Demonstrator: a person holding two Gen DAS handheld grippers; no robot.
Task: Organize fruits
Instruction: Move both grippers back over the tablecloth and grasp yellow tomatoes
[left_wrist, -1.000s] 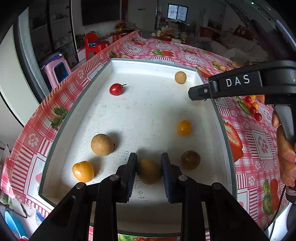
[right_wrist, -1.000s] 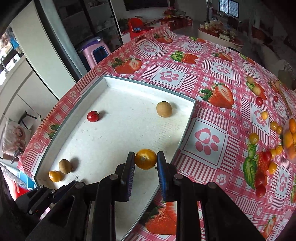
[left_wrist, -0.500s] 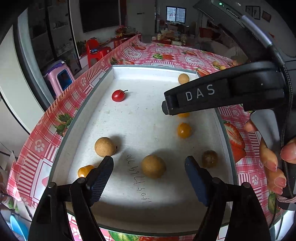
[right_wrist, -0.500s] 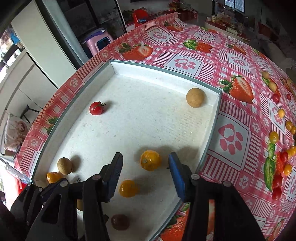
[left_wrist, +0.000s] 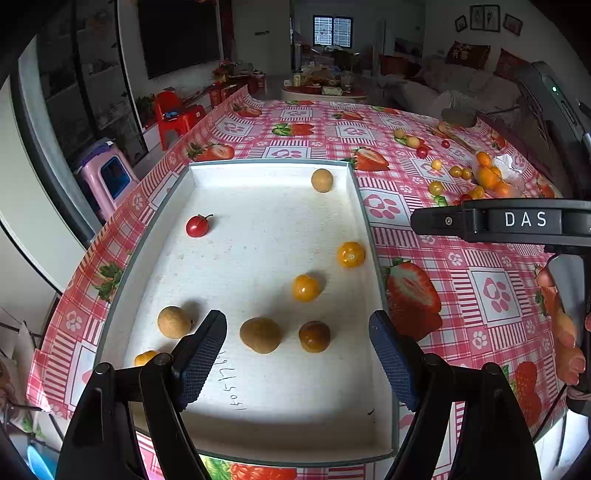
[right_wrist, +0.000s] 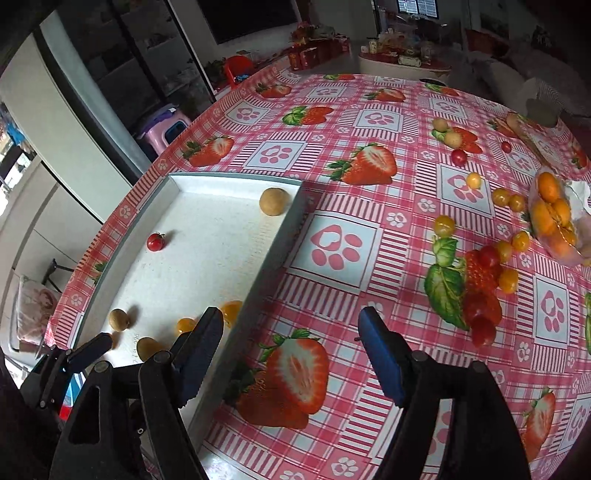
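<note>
A white tray (left_wrist: 258, 398) holds several fruits: a red cherry tomato (left_wrist: 197, 225), tan longans (left_wrist: 321, 180) (left_wrist: 173, 321) (left_wrist: 260, 334), orange berries (left_wrist: 350, 254) (left_wrist: 305, 288) and a dark brown fruit (left_wrist: 314, 336). My left gripper (left_wrist: 297, 354) is open and empty above the tray's near end, the released longan between its fingers. My right gripper (right_wrist: 291, 350) is open and empty over the tablecloth just right of the tray's wall (right_wrist: 269, 254). Loose fruits (right_wrist: 491, 258) lie on the cloth to the right.
A clear bag of orange fruits (right_wrist: 554, 221) lies at the far right of the strawberry-pattern tablecloth (right_wrist: 369, 122). More longans (right_wrist: 452, 138) and cherry tomatoes (right_wrist: 459, 157) lie farther back. A purple stool (left_wrist: 109, 177) and a red chair (left_wrist: 173, 114) stand beyond the table's left edge.
Both grippers opened and let go: the left dropped a longan, the right an orange berry, into the tray. Both pulled back; the right one swung right, out over the tablecloth.
</note>
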